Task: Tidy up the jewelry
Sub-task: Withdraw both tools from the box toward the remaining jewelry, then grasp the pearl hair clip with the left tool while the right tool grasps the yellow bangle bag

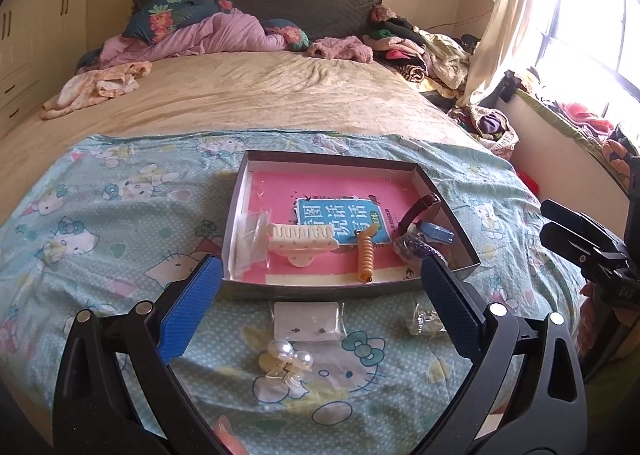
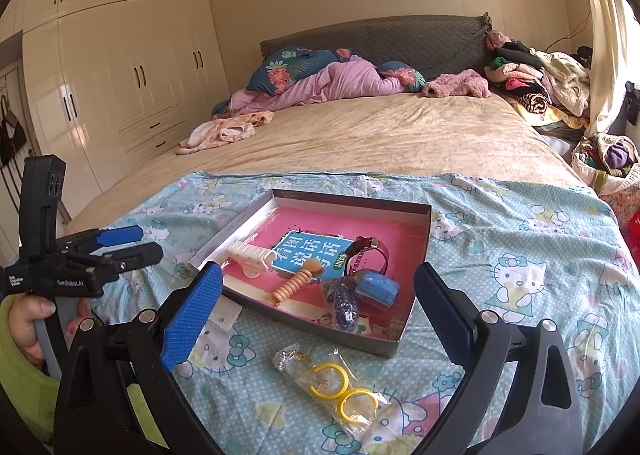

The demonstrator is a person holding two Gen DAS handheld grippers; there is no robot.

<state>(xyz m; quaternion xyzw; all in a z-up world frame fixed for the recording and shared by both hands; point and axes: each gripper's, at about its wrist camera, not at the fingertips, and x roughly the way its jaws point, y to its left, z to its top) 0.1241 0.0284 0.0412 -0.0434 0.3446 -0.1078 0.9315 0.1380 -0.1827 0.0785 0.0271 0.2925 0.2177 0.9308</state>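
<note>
A shallow grey box [image 1: 352,289] [image 2: 390,345] with a pink book inside lies on the Hello Kitty sheet. It holds a white hair clip [image 1: 302,241] [image 2: 250,257], an orange coil tie [image 1: 365,255] [image 2: 294,285], a watch [image 1: 420,209] [image 2: 370,251], a blue clip [image 1: 438,234] [image 2: 378,289] and purple beads [image 2: 342,303]. My left gripper [image 1: 320,305] is open and empty over an earring card [image 1: 308,321] and a pearl clip [image 1: 286,359]. My right gripper [image 2: 320,319] is open and empty above a bag of yellow rings [image 2: 332,387].
A small clear bag [image 1: 424,319] lies right of the earring card. The sheet [image 1: 100,239] covers the bed's near end. Clothes pile up at the far right [image 1: 420,51]. Wardrobes [image 2: 120,87] stand left. The left gripper also shows in the right wrist view [image 2: 132,243].
</note>
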